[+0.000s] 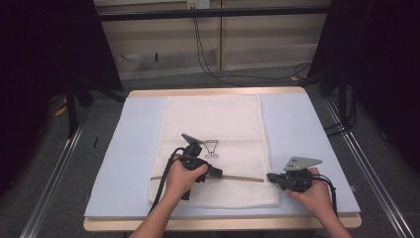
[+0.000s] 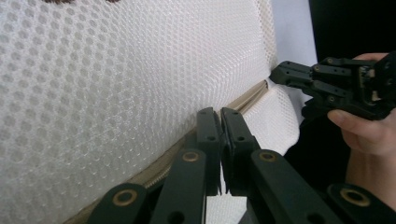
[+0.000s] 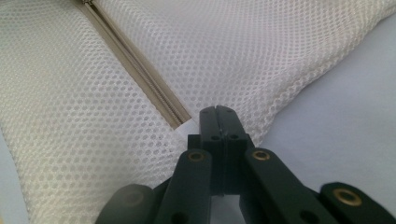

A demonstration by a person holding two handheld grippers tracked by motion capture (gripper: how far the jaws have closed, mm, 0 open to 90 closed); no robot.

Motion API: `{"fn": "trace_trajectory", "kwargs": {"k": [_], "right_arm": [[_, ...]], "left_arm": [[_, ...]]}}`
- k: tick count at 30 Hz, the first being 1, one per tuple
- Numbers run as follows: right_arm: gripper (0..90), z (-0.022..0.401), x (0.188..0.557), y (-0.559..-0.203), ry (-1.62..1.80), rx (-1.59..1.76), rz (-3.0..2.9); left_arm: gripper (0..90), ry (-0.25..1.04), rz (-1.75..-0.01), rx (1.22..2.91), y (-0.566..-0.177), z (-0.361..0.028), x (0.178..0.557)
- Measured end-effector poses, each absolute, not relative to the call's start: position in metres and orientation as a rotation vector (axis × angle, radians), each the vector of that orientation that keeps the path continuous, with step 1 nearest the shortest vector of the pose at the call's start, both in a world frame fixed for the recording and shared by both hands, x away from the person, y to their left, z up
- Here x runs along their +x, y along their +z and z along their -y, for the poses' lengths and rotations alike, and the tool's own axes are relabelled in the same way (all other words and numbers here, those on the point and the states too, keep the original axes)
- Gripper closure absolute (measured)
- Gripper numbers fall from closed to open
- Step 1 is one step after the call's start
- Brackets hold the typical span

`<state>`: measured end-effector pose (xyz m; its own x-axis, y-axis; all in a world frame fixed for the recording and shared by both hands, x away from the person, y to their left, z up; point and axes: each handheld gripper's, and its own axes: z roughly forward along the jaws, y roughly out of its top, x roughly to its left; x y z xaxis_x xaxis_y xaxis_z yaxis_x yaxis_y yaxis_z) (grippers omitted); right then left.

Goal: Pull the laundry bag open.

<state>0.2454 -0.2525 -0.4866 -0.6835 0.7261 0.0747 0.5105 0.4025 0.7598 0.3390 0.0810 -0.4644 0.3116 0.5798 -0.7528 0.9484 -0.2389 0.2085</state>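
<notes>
On the pale blue mat (image 1: 133, 148) that covers the table, a white mesh laundry bag (image 1: 213, 129) lies flat, its long axis running away from the person and its zipper (image 1: 242, 178) crossing it from side to side near the front edge. A small black drawing is printed near the middle of the bag.

The left gripper (image 1: 216, 173) rests on the zipper line about midway across the bag. In the left gripper view its jaws stand pressed together right at the tan zipper tape (image 2: 254, 95), with at most a thin gap between them; whether they pinch the slider or its pull I cannot tell, since the tips hide that spot.

The right gripper (image 1: 270, 176) sits at the bag's right edge, at the end of the zipper. In the right gripper view its jaws are closed tight on the mesh just past where the zipper (image 3: 140, 70) ends (the fabric puckers slightly there), so it seems to anchor that corner.

The coming move likely turns on one line: the zipper runs straight between the two grippers, so travel must follow that side-to-side axis. The left gripper is the one on the track; the right holds the end, giving tension to pull against. Any drift toward or away from the person would probably buckle the soft mesh.
</notes>
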Motion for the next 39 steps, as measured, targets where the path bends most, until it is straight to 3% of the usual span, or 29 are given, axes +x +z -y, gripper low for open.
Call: {"fn": "trace_trajectory", "kwargs": {"k": [39], "right_arm": [[90.0,0.253,0.245,-0.487,1.159,1.093,-2.390]], "left_arm": [[87.4,-0.690,-1.376,1.909,-0.460,-0.115,0.338]]}}
